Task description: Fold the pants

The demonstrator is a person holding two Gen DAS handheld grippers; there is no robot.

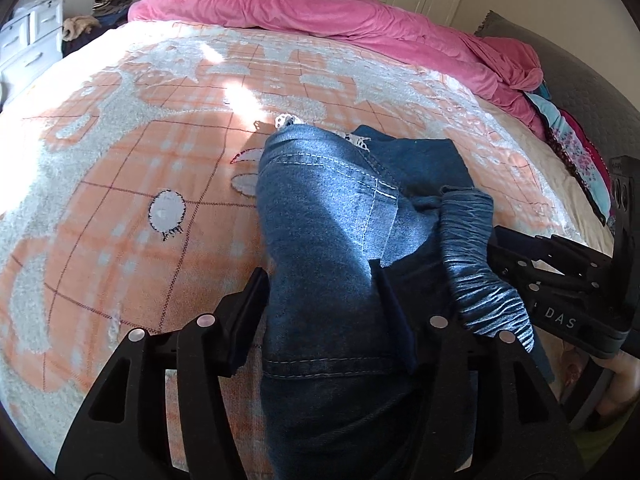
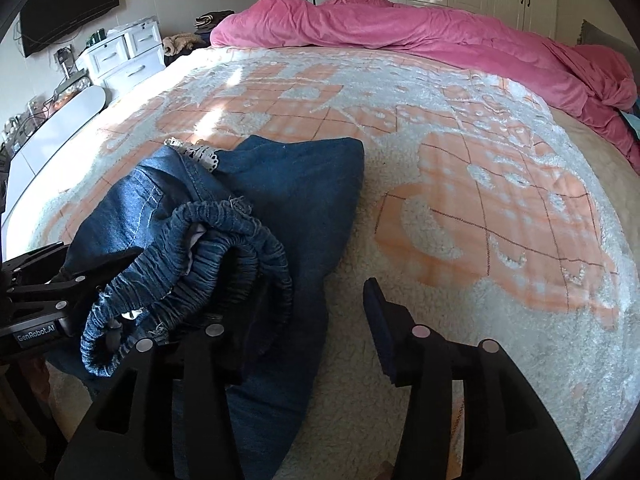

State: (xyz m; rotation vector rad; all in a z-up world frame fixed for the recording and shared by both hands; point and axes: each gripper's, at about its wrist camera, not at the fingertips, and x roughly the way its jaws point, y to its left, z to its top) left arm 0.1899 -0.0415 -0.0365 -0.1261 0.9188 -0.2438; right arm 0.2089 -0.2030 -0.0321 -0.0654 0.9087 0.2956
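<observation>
Pants [image 1: 332, 216] are dark blue denim with an elastic ruched waistband [image 2: 224, 240] and lace trim [image 2: 196, 154] at one edge, lying bunched on the peach-and-white bedspread [image 2: 480, 200], near its front edge. In the left wrist view the long axis runs 6-to-12 o'clock; waistband sits at about 4 o'clock, lace end at 12. Left gripper [image 1: 322, 284] straddles the denim, jaws partly apart, cloth between them, pads don't look clamped. Right gripper [image 2: 316, 312]: jaws partly apart, left finger buried under the waistband bundle, right finger [image 2: 380, 320] over bare bedspread; nothing pinched. Handling guess: soft and limp, moderate weight, rough weave so low slip; sags and unrolls unless supported at two points. Waistband is the thickest, grippiest hold; hem edges second. Pink duvet [image 2: 400, 28] at 12 o'clock, well apart. The pile isn't a neat fold yet.
</observation>
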